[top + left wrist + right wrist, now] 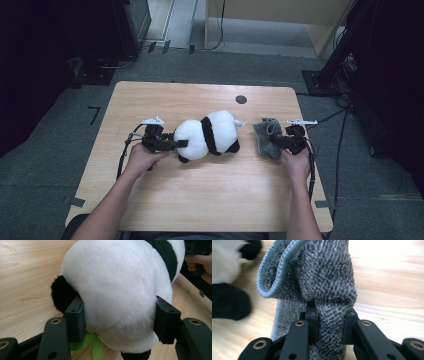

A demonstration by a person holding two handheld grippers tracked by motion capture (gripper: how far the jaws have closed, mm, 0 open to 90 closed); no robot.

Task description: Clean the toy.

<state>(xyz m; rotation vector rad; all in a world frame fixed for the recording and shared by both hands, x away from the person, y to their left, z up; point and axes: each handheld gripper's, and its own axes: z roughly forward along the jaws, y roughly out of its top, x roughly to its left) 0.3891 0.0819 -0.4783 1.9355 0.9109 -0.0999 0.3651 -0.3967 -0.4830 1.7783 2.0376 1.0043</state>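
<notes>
Wooden table (165,200) carries a plush panda (207,135) lying mid-table, its face hidden; the left gripper (176,143) squeezes its white body. A green scrap (93,345) under it is unclear. The right gripper (276,142) pinches a bunched grey cloth (265,136) just right of the panda

Light wooden table (150,100) on grey carpet (50,165); dark stands (possibly tripods) (335,60) behind.

Lab — stands (336,55) (cables (345,120))
</notes>
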